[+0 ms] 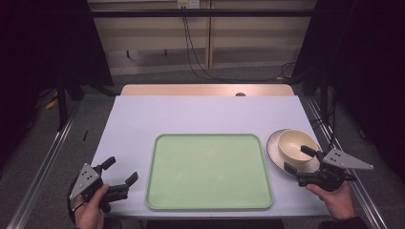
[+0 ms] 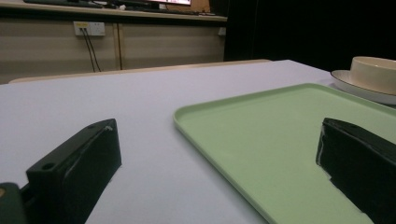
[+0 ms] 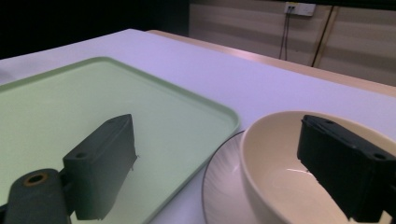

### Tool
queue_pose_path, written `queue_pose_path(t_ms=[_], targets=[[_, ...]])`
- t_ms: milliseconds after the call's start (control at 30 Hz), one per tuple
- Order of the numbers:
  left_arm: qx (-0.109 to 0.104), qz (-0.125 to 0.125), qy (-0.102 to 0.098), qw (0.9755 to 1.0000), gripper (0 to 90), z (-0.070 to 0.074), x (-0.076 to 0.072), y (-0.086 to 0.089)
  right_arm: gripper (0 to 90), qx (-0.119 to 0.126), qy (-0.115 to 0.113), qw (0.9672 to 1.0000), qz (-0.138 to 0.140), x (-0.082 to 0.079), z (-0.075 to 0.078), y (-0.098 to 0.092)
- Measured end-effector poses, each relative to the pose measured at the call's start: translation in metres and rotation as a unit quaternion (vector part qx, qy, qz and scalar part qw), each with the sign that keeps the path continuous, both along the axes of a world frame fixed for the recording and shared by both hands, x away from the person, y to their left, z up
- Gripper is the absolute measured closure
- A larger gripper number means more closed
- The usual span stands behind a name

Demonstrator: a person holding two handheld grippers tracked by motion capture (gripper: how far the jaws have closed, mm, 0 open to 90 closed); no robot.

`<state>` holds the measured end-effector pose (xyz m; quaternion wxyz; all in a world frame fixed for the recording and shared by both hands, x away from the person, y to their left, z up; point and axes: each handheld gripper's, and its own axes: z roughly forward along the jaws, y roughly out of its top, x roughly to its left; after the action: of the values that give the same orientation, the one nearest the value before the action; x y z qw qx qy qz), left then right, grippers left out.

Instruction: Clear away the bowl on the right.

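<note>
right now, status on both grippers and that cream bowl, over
Left gripper open, idle beside the pale green plastic tray. Right gripper open, straddling the cream ceramic bowl's near rim, on the white saucer. Nothing blocking.

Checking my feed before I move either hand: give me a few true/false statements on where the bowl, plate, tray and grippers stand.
1. The bowl sits on the plate. True.
2. The tray holds a bowl. False: its surface is bare; the bowl is on the plate beside the tray's right edge.
3. The right gripper is open at the bowl. True: in the right gripper view one jaw is over the bowl's inside, the other outside the rim.
4. The left gripper is shut on the tray's edge. False: it is open, holding nothing.
5. The plate lies left of the tray. False: it lies right.
</note>
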<state>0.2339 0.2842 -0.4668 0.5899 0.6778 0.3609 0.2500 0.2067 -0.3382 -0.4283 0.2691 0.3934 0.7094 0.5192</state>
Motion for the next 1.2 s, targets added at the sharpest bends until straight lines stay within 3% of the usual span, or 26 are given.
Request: queue_pose_path(t_ms=[33, 133, 567, 633, 733, 833, 867, 967, 1067, 1200], targets=[[-0.007, 0.002, 0.0, 1.0, 0.0, 0.0, 0.0, -0.001, 11.4, -0.001, -0.002, 1.0, -0.004, 0.001, 0.001, -0.002], [0.007, -0.004, 0.001, 1.0, 0.1, 0.001, 0.001, -0.002, 13.6, -0.004, 0.004, 1.0, -0.002, 0.003, 0.003, -0.003], [0.009, -0.002, -0.002, 1.0, 0.0, 0.001, 0.0, -0.002, 21.9, -0.008, 0.036, 0.9993, -0.002, 0.018, 0.012, -0.02], [0.013, 0.0, -0.002, 0.9999, 0.0, 0.001, 0.0, -0.002, 19.0, -0.021, 0.041, 0.9989, -0.005, 0.02, 0.014, -0.022], [0.013, -0.002, -0.002, 0.9999, 0.0, 0.001, -0.001, -0.002, 18.7, -0.019, 0.046, 0.9987, -0.009, 0.022, 0.015, -0.026], [0.014, -0.002, -0.002, 0.9999, 0.0, 0.001, -0.001, -0.002, 18.7, -0.019, 0.065, 0.9976, -0.015, 0.025, 0.015, -0.034], [0.015, -0.001, -0.002, 0.9999, 0.0, 0.001, -0.001, -0.002, 18.9, -0.009, 0.087, 0.9961, -0.012, 0.028, 0.015, -0.039], [0.015, 0.0, -0.002, 0.9999, 0.0, 0.001, -0.001, -0.002, 20.4, -0.017, 0.096, 0.995, -0.02, 0.03, 0.018, -0.044], [0.015, -0.001, -0.002, 0.9999, 0.0, 0.001, -0.001, -0.002, 22.8, -0.008, 0.105, 0.994, -0.032, 0.035, 0.022, -0.051], [0.016, -0.002, -0.003, 0.9999, 0.0, 0.001, -0.001, -0.002, 26.6, -0.012, 0.117, 0.9926, -0.03, 0.045, 0.026, -0.063]])
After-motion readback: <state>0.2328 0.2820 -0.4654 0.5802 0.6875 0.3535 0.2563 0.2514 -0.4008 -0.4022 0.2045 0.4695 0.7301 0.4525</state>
